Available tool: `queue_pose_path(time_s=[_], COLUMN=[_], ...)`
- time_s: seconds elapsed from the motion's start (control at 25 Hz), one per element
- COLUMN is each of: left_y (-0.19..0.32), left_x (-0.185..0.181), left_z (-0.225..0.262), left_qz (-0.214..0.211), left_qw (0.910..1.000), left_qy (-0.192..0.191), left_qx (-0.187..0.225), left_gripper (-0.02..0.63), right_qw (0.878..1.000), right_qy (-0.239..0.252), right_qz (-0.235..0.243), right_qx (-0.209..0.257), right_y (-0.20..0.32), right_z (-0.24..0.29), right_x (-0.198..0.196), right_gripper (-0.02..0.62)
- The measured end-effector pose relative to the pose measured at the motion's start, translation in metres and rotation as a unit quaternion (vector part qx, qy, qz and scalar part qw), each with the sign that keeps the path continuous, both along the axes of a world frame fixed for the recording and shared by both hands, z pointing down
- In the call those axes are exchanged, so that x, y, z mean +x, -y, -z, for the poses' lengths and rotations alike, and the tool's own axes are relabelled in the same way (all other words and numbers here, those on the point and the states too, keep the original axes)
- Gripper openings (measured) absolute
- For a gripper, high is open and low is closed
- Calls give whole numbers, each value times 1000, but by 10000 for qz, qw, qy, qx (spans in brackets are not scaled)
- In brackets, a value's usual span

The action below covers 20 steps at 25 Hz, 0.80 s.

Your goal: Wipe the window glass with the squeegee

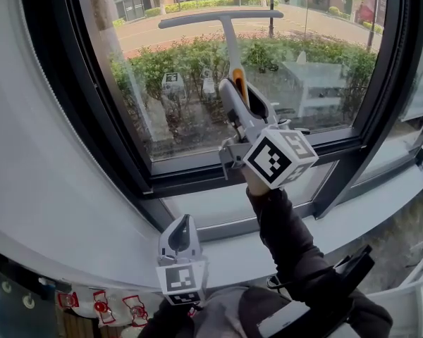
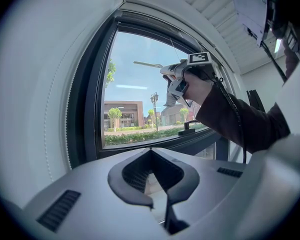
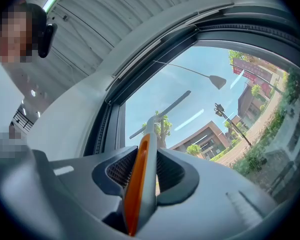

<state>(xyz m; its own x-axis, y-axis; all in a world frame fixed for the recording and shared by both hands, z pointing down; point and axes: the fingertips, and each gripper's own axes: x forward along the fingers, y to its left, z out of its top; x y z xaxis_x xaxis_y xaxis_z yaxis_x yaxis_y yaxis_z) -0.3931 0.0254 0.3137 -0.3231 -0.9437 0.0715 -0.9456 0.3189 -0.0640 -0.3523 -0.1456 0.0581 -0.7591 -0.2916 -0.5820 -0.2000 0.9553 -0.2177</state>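
Note:
My right gripper [image 1: 241, 90] is shut on the grey and orange handle of the squeegee [image 1: 229, 44], raised in front of the window glass [image 1: 197, 76]. The squeegee's grey blade bar [image 1: 220, 18] lies across the upper part of the pane. In the right gripper view the orange handle [image 3: 139, 174] sits clamped between the jaws, with the blade [image 3: 160, 115] ahead against the glass. My left gripper [image 1: 181, 232] hangs low near the sill, jaws together with nothing between them. In the left gripper view, that gripper [image 2: 157, 196] looks up at the right gripper [image 2: 179, 79] and the squeegee.
The dark window frame [image 1: 92, 104] borders the pane, with a white sill [image 1: 225, 255] below. A black window handle [image 2: 187, 128] sits on the lower frame. A white curved wall [image 1: 35, 153] rises on the left. Red-marked items [image 1: 102, 306] lie at the lower left.

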Motion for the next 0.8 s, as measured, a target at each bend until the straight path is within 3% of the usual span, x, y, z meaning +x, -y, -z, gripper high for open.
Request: queue_pose_path(time_s=[0.8], left_y=[-3], left_x=[10], left_z=[-3], left_qz=[-87], left_qw=[9999], left_qy=[32], left_qx=[-60], left_gripper=[0], right_qw=[9996], right_qy=[-165], right_qz=[99], right_qx=[-214], right_y=[-5], right_z=[-32], right_x=[0], right_gripper=[101])
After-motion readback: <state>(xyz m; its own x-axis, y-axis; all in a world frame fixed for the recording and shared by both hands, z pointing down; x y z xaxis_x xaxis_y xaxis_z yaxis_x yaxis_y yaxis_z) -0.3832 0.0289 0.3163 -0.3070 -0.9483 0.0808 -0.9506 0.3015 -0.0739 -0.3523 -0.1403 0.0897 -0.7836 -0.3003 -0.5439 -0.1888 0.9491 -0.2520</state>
